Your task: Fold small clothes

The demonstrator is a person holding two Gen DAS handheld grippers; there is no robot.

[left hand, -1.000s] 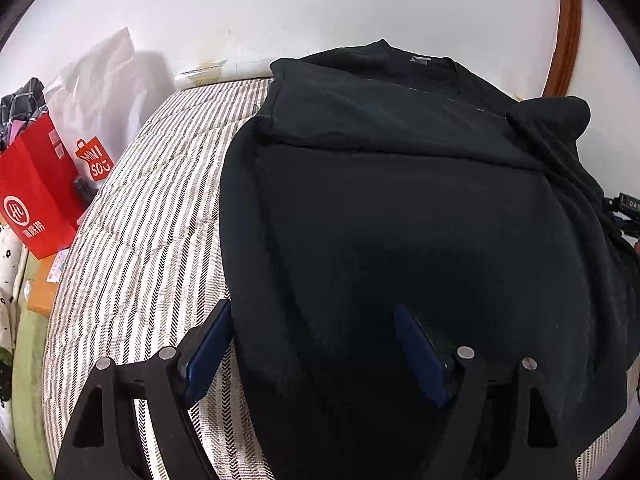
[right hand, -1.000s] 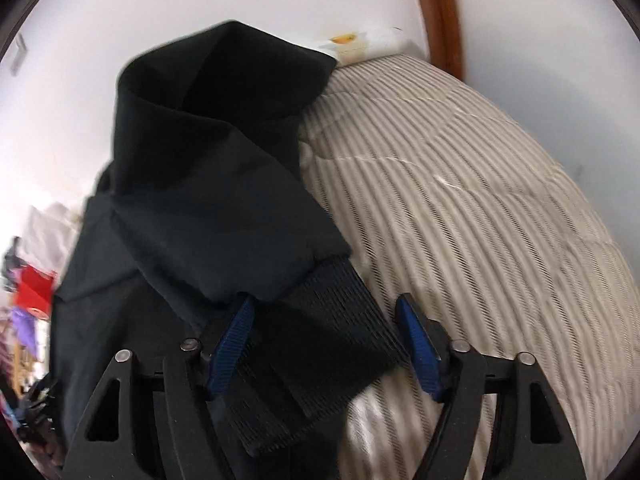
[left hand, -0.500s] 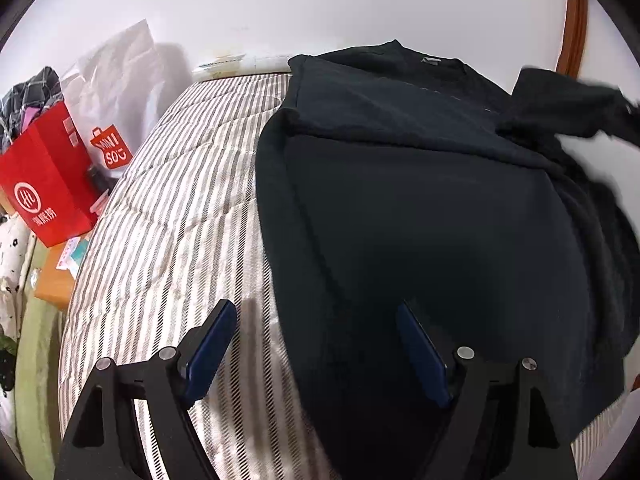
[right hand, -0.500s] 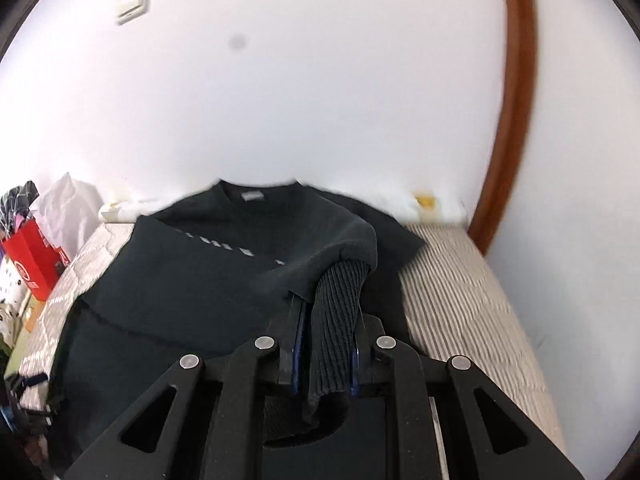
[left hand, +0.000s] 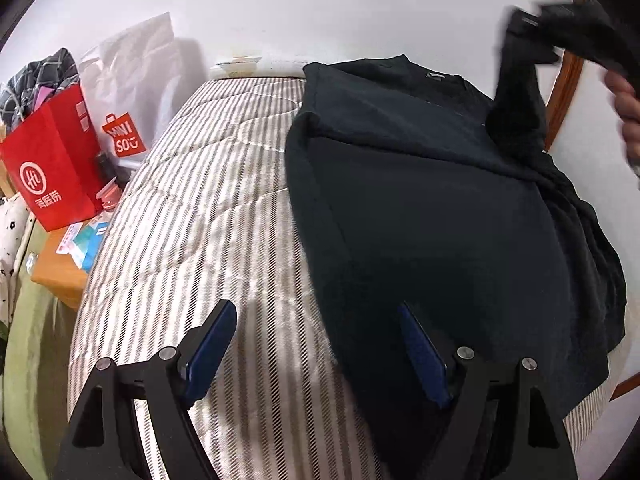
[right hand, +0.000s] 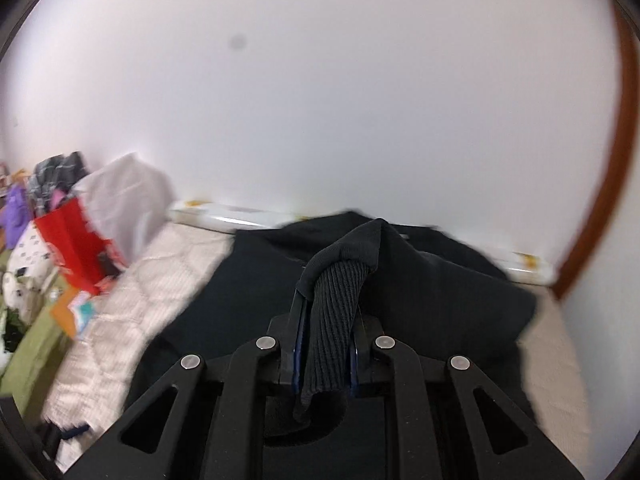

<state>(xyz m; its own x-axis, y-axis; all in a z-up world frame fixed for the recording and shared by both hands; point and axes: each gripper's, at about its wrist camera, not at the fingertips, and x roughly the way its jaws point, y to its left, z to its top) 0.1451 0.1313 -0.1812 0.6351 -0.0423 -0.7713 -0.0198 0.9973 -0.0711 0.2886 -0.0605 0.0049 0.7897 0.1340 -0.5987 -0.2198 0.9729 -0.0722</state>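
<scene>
Lying at the far left, beyond the bed's edge, a red paper bag [left hand: 52, 168] and a white plastic bag [left hand: 132, 80] are seen against the wall, with an orange box [left hand: 60, 276] nearer. The striped quilt [left hand: 192, 216] covers the bed, and over its bare left part the left gripper [left hand: 316, 348] is held released, jaws spread wide, nothing between the blue pads [left hand: 212, 348]; the right pad stands over the near edge of the garment, and contact cannot be told. The black sweatshirt [left hand: 432, 216] is spread flat on the right half of the quilt, collar toward the far wall. At the right, its sleeve [left hand: 516, 116] is lifted clear of the body, and the ribbed cuff [right hand: 334, 320] is clamped in the right gripper [right hand: 324, 316], whose jaws have just been closing onto it and are clenched on the fabric. A hand [left hand: 628, 120] is partly visible at the right edge, blurred. A brown wooden frame [right hand: 612, 184] borders the wall at the far right.
</scene>
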